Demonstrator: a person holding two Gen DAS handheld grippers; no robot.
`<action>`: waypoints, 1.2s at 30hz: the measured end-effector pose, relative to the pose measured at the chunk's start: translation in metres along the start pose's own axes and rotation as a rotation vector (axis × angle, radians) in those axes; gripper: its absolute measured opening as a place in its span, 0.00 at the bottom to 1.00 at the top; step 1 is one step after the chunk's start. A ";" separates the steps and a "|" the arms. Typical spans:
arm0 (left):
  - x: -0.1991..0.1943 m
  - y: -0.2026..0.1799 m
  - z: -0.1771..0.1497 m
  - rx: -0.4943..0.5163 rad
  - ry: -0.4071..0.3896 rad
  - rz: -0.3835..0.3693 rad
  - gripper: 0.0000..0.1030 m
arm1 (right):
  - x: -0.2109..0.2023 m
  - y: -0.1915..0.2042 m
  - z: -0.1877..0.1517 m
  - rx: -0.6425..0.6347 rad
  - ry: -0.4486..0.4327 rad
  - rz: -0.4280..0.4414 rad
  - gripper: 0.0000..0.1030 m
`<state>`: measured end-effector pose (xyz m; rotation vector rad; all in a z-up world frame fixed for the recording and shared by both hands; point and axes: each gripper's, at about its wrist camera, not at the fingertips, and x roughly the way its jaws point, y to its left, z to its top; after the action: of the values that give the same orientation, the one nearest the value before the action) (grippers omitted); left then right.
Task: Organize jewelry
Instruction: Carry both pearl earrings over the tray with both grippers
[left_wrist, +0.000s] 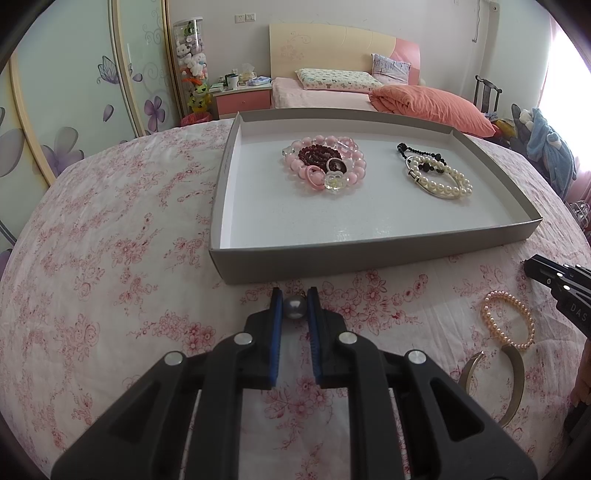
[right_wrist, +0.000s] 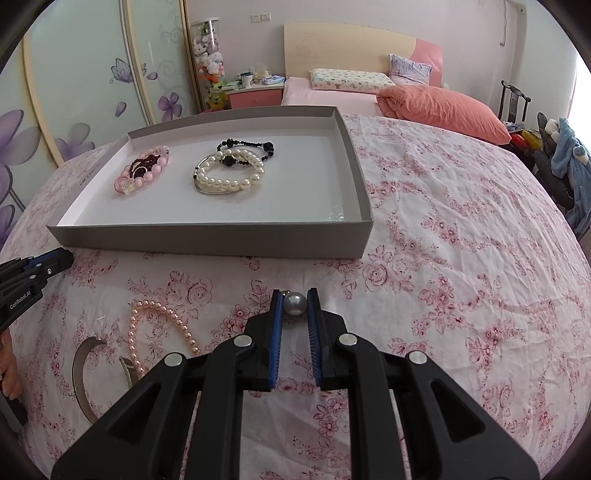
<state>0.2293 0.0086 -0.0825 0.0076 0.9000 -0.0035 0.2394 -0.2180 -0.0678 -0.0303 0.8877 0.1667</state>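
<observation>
Clearly each gripper has a grey pearl bead pinched at its tips. The left gripper (left_wrist: 294, 307) is nearly closed, its blue pads pressing on a round grey bead (left_wrist: 294, 306) just in front of the near wall of the tray — the right gripper (right_wrist: 294, 303) matches it, jaws drawn in tight on a second grey bead (right_wrist: 294, 303) with a small metal loop at its top. Both beads hang just above the floral cloth (left_wrist: 110, 258), on the near side of the tray.

The shallow grey cardboard tray (left_wrist: 369, 254) lies on the cloth with two heaps inside, well apart from each other. One is a ring of pink beads (left_wrist: 325, 164) with a dark red bead string and a clear charm lying within it; the other is a white pearl bracelet (left_wrist: 439, 181) with a black bead string (left_wrist: 417, 153) lying across it and a silver bangle under it.

Outside the tray, between the two grippers, a peach pearl bracelet (left_wrist: 508, 319) lies flat on the cloth, and just nearer than it rests an open metal cuff bangle (left_wrist: 495, 384).

Beyond the table stand a bed (left_wrist: 332, 92) with a pink quilt and a wardrobe with purple flowers.
</observation>
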 end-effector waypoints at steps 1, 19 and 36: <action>0.000 0.000 0.000 0.000 0.000 0.000 0.14 | 0.000 0.000 0.000 0.001 0.000 0.001 0.14; -0.031 -0.004 0.001 -0.020 -0.071 -0.029 0.14 | -0.046 0.011 0.018 0.016 -0.164 0.092 0.14; -0.092 -0.029 0.039 -0.010 -0.425 0.014 0.14 | -0.081 0.036 0.056 -0.014 -0.439 0.102 0.14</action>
<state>0.2020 -0.0207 0.0134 0.0038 0.4753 0.0122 0.2264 -0.1881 0.0319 0.0379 0.4497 0.2636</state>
